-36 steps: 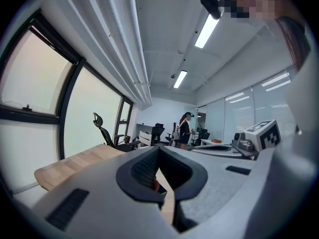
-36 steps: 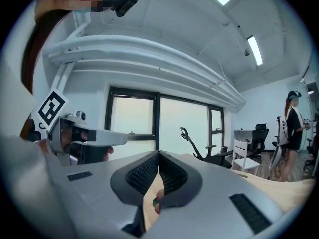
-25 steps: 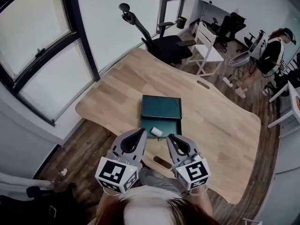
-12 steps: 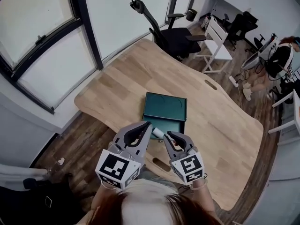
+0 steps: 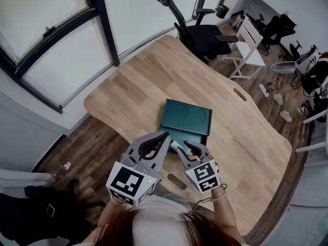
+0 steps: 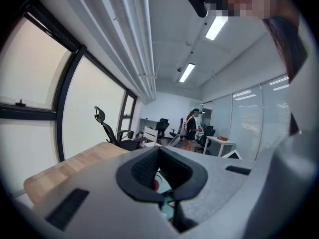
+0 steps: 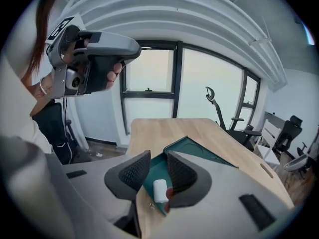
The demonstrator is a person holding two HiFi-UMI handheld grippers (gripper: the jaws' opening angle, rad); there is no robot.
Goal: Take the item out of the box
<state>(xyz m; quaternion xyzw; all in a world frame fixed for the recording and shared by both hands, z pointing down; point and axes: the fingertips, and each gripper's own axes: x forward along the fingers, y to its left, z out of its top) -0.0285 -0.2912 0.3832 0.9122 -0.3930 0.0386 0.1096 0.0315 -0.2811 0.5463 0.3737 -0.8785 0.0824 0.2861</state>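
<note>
Pale wood-grain table point(image 5: 154, 70), rounded corners; dark green flat rectangular box point(image 5: 187, 118) lies open by its near edge, small smooth white cylinder point(image 7: 160, 190) inside. My right gripper point(image 7: 158, 158): ribbed black jaws have just been opening, spread, cylinder between them, unpinched. My left gripper point(image 6: 159, 151): jaws pressed together.

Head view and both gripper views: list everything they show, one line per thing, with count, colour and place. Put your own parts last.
Table: one, light wood, centre.
Box: one, dark green, open, on the table's near side.
Item: one, white, small, inside the box's near end.
Office chair: one, black, beyond the table.
Slatted chair: one, white, right of the black chair.
Person: one, standing far back among desks.
Left gripper: one, grey, jaws together, empty, by the box's near corner.
Right gripper: one, grey, jaws apart and just been opening, over the item without touching it.
</note>
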